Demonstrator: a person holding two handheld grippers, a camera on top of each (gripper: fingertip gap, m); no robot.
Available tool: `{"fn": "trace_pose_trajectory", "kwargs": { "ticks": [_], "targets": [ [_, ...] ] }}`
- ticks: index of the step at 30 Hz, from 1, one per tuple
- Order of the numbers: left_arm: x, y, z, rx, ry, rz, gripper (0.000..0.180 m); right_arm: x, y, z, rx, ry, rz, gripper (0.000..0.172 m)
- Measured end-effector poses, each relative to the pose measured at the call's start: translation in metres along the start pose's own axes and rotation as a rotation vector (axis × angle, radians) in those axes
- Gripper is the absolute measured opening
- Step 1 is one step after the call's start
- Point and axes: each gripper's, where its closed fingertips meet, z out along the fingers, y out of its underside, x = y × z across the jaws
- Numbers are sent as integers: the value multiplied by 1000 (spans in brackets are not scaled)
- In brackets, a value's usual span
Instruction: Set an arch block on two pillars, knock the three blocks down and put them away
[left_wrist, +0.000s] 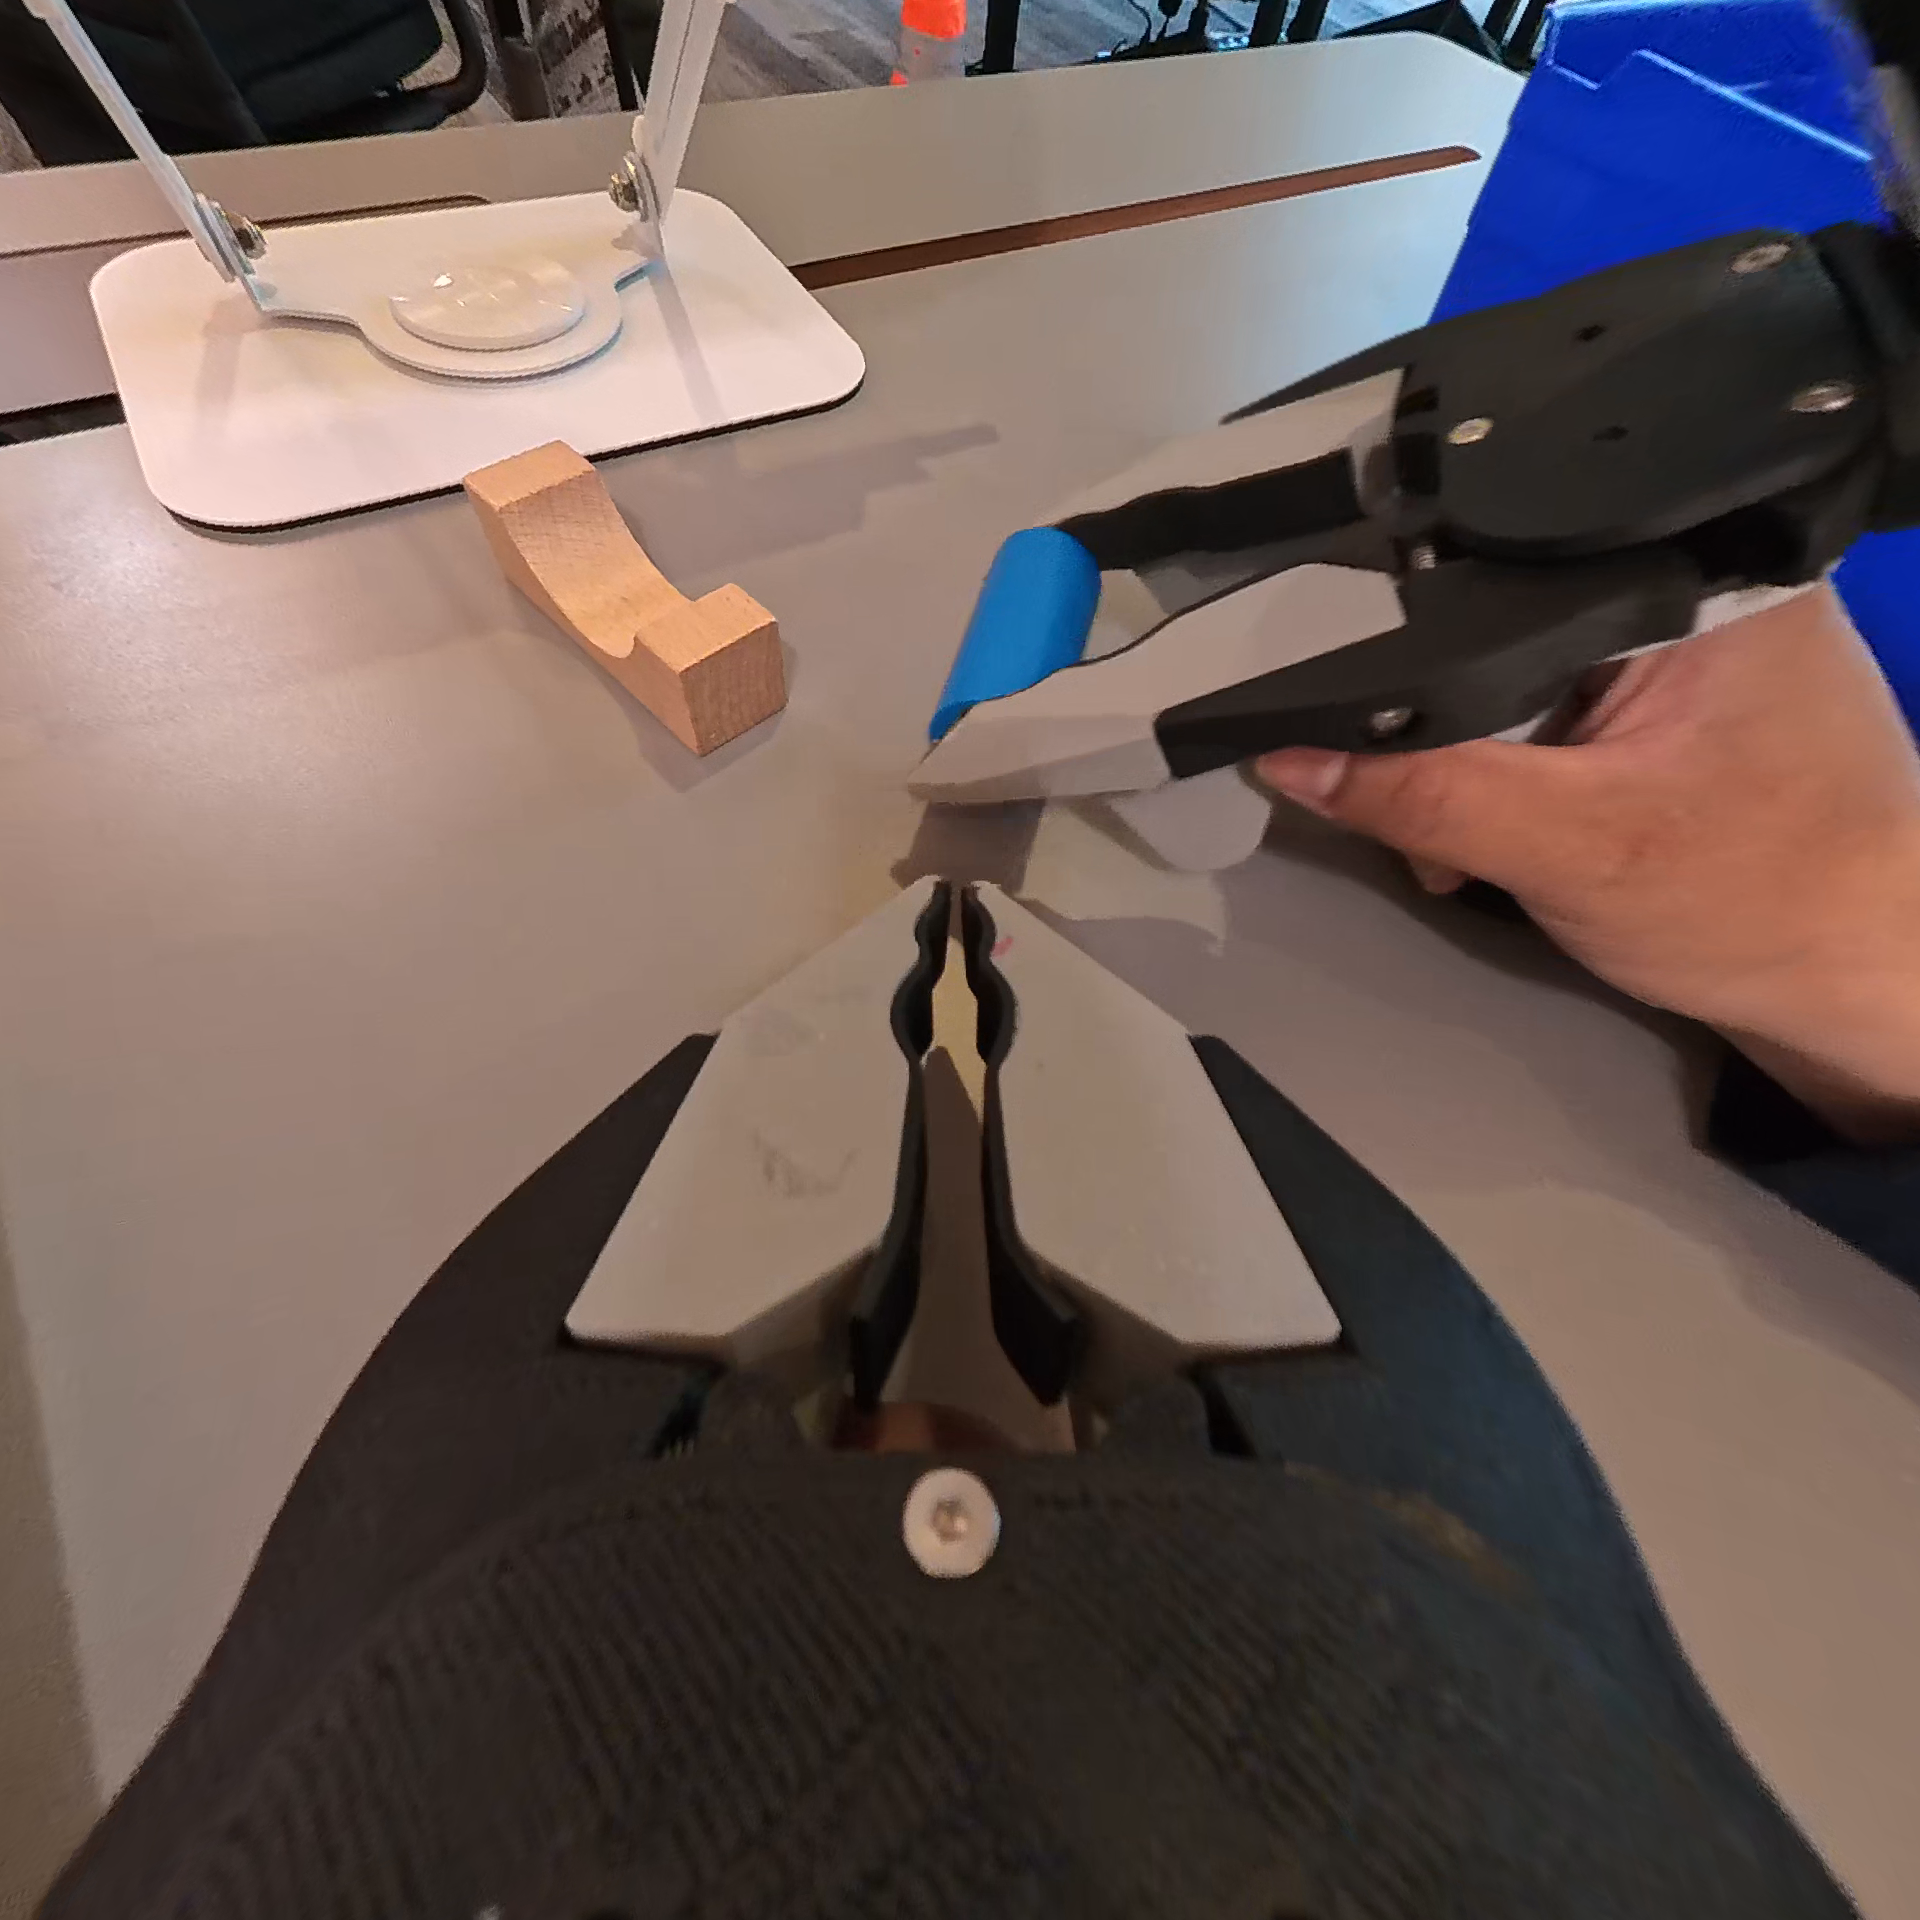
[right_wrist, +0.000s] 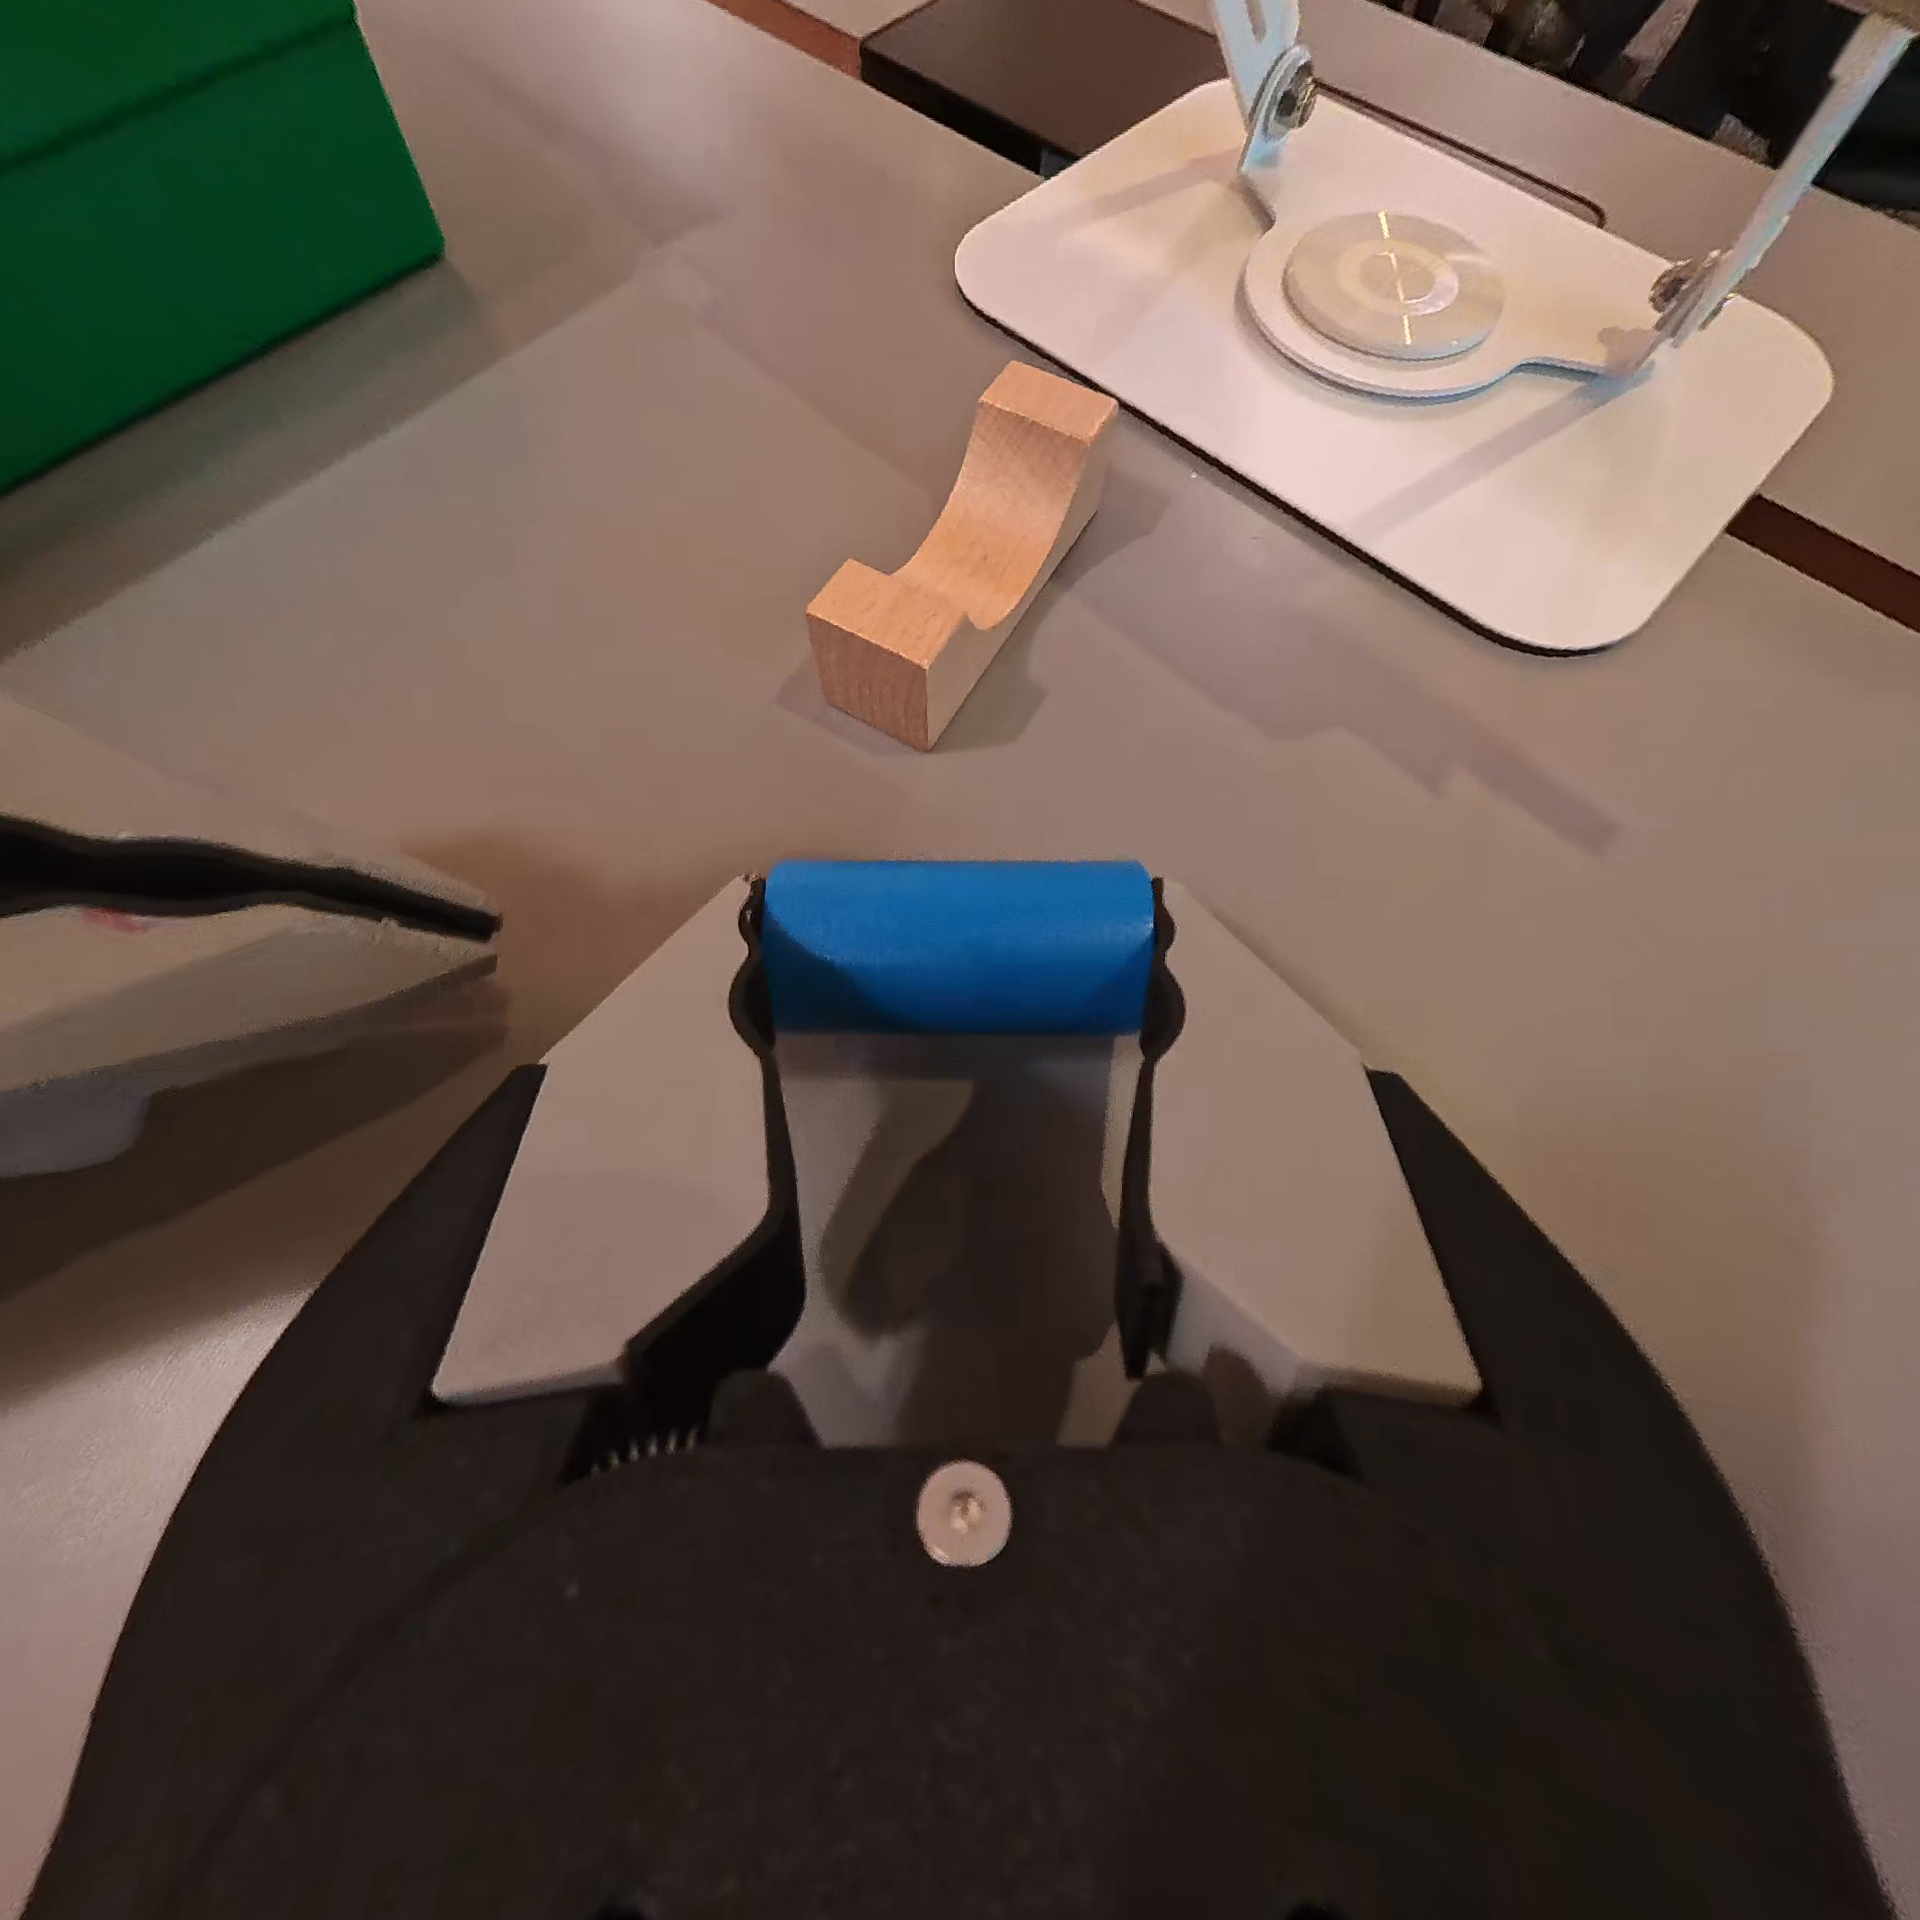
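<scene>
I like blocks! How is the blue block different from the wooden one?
The blue block is a smooth round cylinder; the wooden block is an arch shape with a curved scoop. The blue one is clamped by its ends between the right gripper's fingers; the wooden one lies untouched on the grey table.

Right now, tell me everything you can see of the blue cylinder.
The blue cylinder is a short, matte, evenly blue block, painted wood or plastic by its look. It lies crosswise between the fingertips of the right gripper, whose black pads press on its two flat ends. It is near the grey table; whether it touches the table cannot be told. The wooden arch block lies apart, farther off.
</scene>
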Motion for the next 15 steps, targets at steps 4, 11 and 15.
{"fn": "trace_pose_trajectory", "kwargs": {
  "ticks": [4,11,15],
  "targets": [
    [0,0,-1,5,-2,4,0,4,2,-16,29,14,6,69],
    [0,0,-2,10,-1,-2,0,13,3,-30,57,5,63,69],
    [0,0,-2,9,0,1,0,18,2,-37,70,9,86,69]
  ]
}}
